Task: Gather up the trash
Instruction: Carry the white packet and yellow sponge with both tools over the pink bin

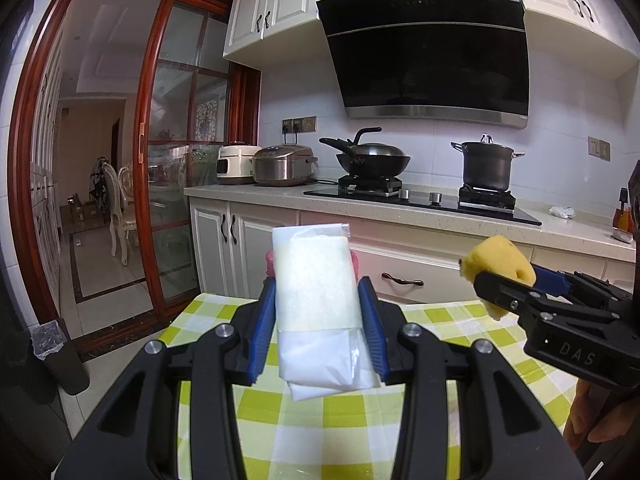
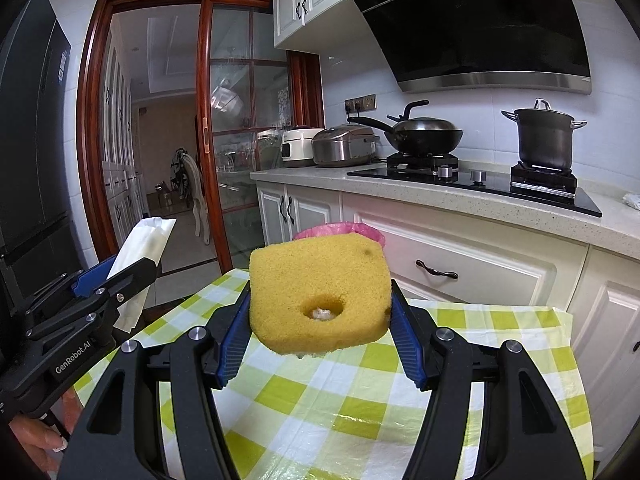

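Note:
My left gripper [image 1: 318,304] is shut on a white plastic packet [image 1: 316,292] and holds it above the green-checked table [image 1: 344,412]. My right gripper [image 2: 320,312] is shut on a yellow sponge [image 2: 320,292] with a hole in it, also above the table. The sponge [image 1: 500,268] and right gripper [image 1: 496,280] show at the right of the left wrist view. The packet [image 2: 140,256] and left gripper [image 2: 136,276] show at the left of the right wrist view. A pink-lined bin rim [image 2: 340,230] peeks out beyond the sponge, and pink edges [image 1: 269,262] flank the packet.
A white kitchen counter [image 1: 400,208] with stove, wok [image 1: 372,160], pot [image 1: 486,164] and rice cookers stands beyond the table. A crumpled white scrap [image 1: 562,212] lies on the counter. A dark bin [image 1: 60,356] stands on the floor at left by the sliding door.

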